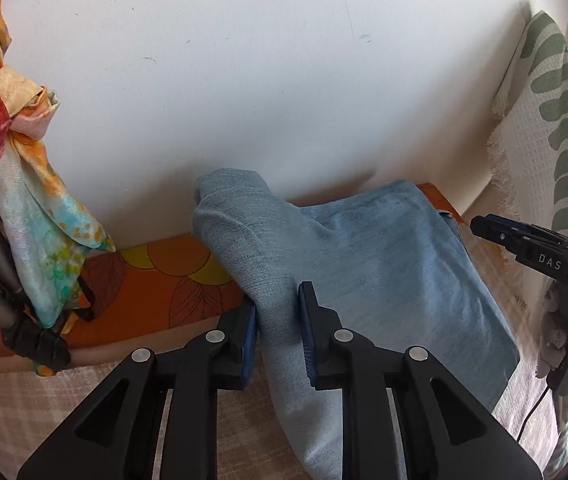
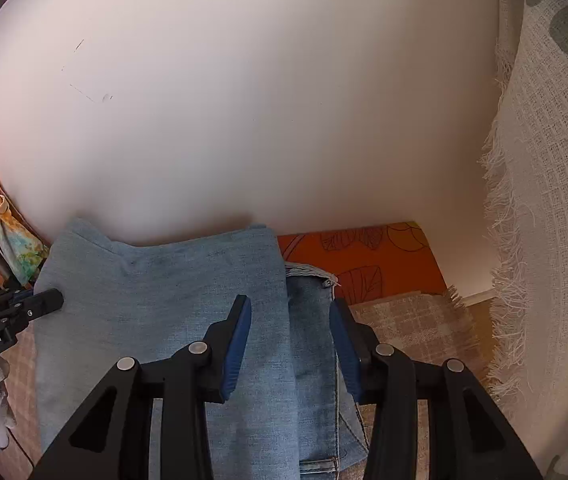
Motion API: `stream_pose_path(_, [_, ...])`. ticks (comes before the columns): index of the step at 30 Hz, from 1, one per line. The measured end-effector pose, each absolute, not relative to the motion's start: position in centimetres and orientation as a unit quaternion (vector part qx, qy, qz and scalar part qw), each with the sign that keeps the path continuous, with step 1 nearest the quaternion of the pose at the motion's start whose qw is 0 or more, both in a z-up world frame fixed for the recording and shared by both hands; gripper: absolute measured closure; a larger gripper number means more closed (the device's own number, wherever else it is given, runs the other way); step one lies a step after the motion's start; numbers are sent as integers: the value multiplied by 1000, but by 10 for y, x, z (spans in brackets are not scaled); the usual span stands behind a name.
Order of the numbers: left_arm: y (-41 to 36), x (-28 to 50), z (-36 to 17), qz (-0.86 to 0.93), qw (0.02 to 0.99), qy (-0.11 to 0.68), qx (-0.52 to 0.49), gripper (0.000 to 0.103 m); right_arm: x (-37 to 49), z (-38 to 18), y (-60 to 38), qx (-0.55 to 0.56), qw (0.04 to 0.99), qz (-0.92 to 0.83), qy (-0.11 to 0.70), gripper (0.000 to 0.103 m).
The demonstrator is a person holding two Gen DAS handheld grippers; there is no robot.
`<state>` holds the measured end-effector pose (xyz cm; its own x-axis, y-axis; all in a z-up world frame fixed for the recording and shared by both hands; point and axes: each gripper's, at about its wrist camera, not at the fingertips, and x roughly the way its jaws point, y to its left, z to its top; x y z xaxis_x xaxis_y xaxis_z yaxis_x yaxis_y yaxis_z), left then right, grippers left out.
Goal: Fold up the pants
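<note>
The pants (image 1: pixel 363 248), light blue denim, lie folded on a beige checked cloth (image 2: pixel 411 320) whose far side meets an orange leaf-print cushion (image 1: pixel 188 280) against a white wall (image 1: pixel 244 80). Everything here is placed from the pants. Their far edge touches the wall, so no room is left beyond them; a strip of orange cushion shows on either side, and bare checked cloth lies open to both sides.

The left gripper (image 1: pixel 278 340) straddles a raised ridge of denim at the pants' left side: its jaws stand slightly apart, the left pad touching the fabric and a thin gap showing at the right pad. The right gripper (image 2: pixel 289 344) hovers over the pants' right edge with jaws clearly apart and cloth below them, unpinched.

Only the right wrist view shows the layering: a plain folded panel lying over a part with stitched seams and a pocket. Only the left wrist view shows the raised fold, its far end leaning against the wall.

Left of the pants a tie-dyed scarf (image 1: pixel 36 216) hangs from a dark stand; right of them hangs a fringed white throw (image 2: pixel 543 220) with green marks
</note>
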<state>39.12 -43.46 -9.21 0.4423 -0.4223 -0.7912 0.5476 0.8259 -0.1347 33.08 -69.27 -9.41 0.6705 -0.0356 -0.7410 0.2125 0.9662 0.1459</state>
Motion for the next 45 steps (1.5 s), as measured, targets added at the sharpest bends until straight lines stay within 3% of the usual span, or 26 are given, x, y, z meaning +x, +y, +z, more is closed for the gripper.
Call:
stream_pose_path(3, [-423,388,-90,-273,852,441,70,75,319,-86,-693,103,912,-75,390,41])
stream_pose_path(12, [-403,348,-45,-286,860,415,75,74,282,-58,-674,89,922,-83,368,27])
stream_pose_path(15, [-395,334,-24,-284,867,402,78,61,266,-42,-664,83,927,-82,357,22])
stream_pose_path(22, [-380,285,23,-296,875,374,87,59,218,-1,-629,69,938,-73,331,12])
stream_pose_path(24, [-374,266,35,-297,878,364,90,44,200,12,-614,59,942,-73,322,10])
stream_pose_path(28, [-362,227,52,-302,882,349,96,39,158,34,-589,46,949,-86,300,2])
stream_pose_path(35, [-332,162,64,-312,884,334,94,33,90,49,-550,48,955,-102,275,0])
stream_pose_path(45, [-286,84,57,-302,897,315,77,24,8,29,-505,68,956,-110,264,0])
